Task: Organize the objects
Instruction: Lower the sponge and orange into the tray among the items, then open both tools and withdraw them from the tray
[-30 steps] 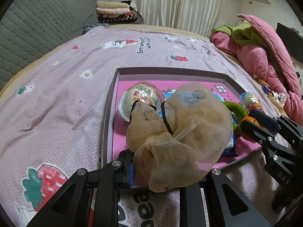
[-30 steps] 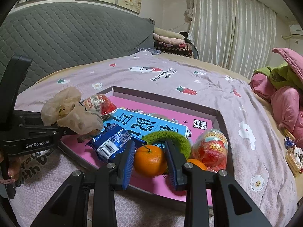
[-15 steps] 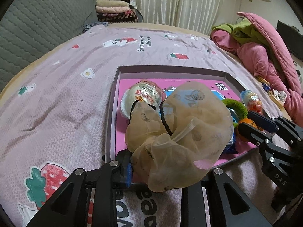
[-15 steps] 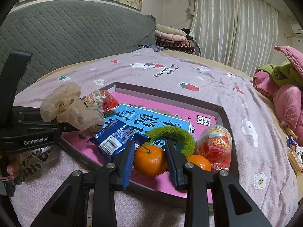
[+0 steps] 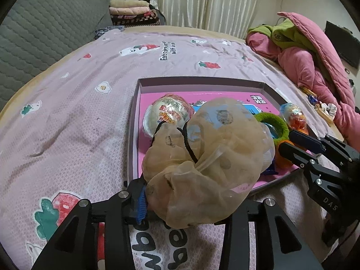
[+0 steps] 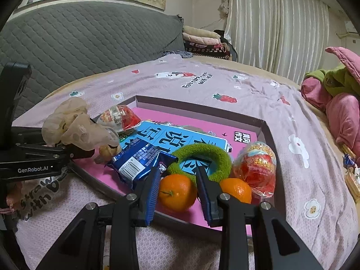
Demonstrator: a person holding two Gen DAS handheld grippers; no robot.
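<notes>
A shallow pink box [image 5: 135, 103] [image 6: 265, 130] lies on the bed. My left gripper [image 5: 186, 199] [image 6: 74, 150] is shut on a beige sheer scrunchie [image 5: 207, 157] [image 6: 76, 126] and holds it over the box's near left corner. My right gripper [image 6: 177, 180] [image 5: 292, 140] is shut on an orange tangerine [image 6: 177, 191] at the box's front edge. A second tangerine [image 6: 236, 190], a green scrunchie [image 6: 202, 157], a blue snack packet [image 6: 139, 159] and two wrapped toy eggs [image 6: 255, 166] [image 6: 117, 118] lie in the box.
The bed has a lilac strawberry-print sheet [image 5: 67, 112]. A grey quilted headboard [image 6: 78, 42] stands behind. Pink and green bedding [image 5: 310, 56] is heaped at the right. Small items [image 6: 351, 171] lie at the bed's right edge.
Both grippers have drawn back slightly from the box, still holding their objects. The tangerine has moved with the right gripper towards the box's front edge.
</notes>
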